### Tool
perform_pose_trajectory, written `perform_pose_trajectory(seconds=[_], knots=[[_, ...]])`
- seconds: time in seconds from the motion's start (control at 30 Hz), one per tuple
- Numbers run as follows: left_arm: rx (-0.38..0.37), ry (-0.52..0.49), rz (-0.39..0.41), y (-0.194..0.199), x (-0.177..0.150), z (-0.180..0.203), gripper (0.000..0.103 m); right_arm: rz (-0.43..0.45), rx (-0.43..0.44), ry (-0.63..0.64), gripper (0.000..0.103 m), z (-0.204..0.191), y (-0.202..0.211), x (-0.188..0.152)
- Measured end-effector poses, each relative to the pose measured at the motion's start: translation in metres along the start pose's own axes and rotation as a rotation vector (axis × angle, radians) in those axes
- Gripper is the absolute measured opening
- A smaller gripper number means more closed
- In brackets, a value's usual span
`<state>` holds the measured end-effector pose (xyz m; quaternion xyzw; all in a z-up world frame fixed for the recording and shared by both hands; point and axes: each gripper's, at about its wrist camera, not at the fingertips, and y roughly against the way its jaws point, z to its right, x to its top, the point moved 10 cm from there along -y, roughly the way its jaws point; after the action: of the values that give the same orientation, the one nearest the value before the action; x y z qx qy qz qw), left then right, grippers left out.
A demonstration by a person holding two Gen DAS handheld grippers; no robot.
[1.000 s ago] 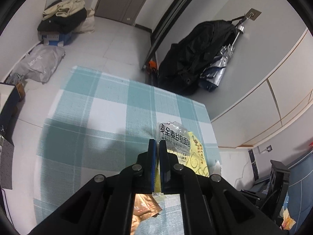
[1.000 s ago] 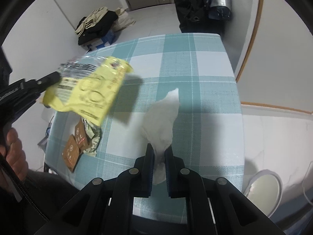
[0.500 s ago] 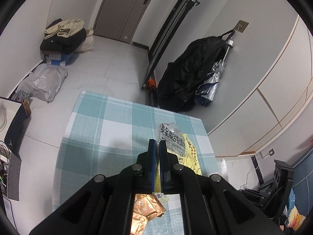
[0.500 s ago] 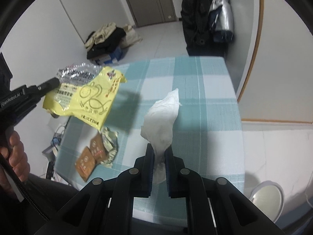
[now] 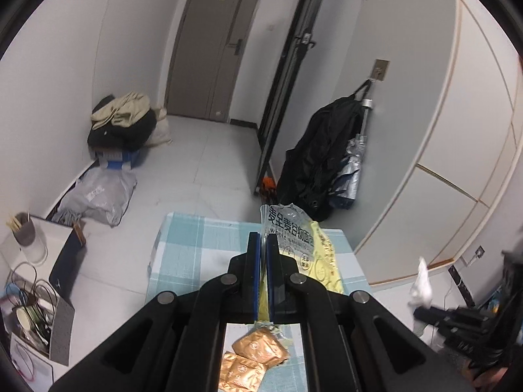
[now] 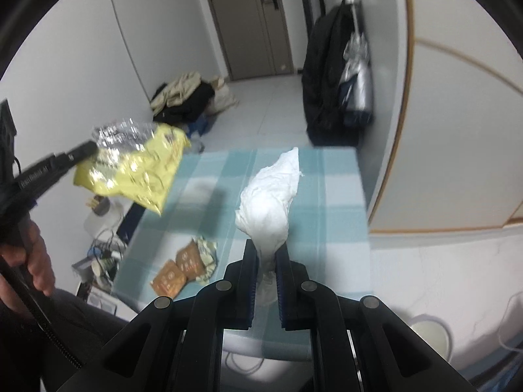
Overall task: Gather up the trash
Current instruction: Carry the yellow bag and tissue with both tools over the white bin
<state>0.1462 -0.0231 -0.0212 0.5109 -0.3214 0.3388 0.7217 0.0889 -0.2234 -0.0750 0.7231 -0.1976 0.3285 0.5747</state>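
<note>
Apparently both pieces of trash are held clear of the worktop (image 6: pixel 340 196) so they can be carried off without dragging across the checked cloth. Left claw (image 5: pixel 263 245) is clenched on one edge of the yellow snack wrapper (image 5: pixel 313 254), pinching thin film between flat pads; the rest of the wrapper hangs free to the right of the jaws in its own wrist view. In the right wrist view the same wrapper (image 6: pixel 130 166) juts out sideways from that claw, silver-foil end nearest the grip, long axis running roughly level toward the worktop's middle, yellow corner drooping. Right claw (image 6: pixel 264 258) is clenched on the twisted tail of a crumpled white tissue (image 6: pixel 271 196); the wad stands forward along the fingers, long axis in line with the claw, pointed tip aimed at the far edge of the worktop. Grip at the narrow end looks chosen because the bulk would not fit between the jaws. Orange sachets (image 6: pixel 178 269) with a crumpled pale wrapper just beside them lie on the near left of the worktop, not yet collected.
</note>
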Motion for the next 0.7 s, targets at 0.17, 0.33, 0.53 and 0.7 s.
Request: perform_pose_trajectory(seconds=[0.17, 0.33, 0.53, 0.7], knots=[[-0.028, -0.032, 0.024, 0.015, 0.006, 0.024, 0.0, 0.103, 0.006, -0.007, 0.01, 0.009, 0.051, 0.016], [-0.075, -0.074, 0.041, 0.025, 0.008, 0.061, 0.0, 0.148, 0.016, -0.058, 0.01, 0.029, 0.093, 0.013], [-0.174, -0.114, 0.021, 0.028, 0.004, 0.113, 0.0, 0.187, -0.043, -0.105, 0.01, 0.072, 0.127, 0.003], [-0.248, -0.158, -0.002, 0.024, -0.003, 0.16, 0.0, 0.204, -0.119, -0.168, 0.01, 0.124, 0.149, -0.011]])
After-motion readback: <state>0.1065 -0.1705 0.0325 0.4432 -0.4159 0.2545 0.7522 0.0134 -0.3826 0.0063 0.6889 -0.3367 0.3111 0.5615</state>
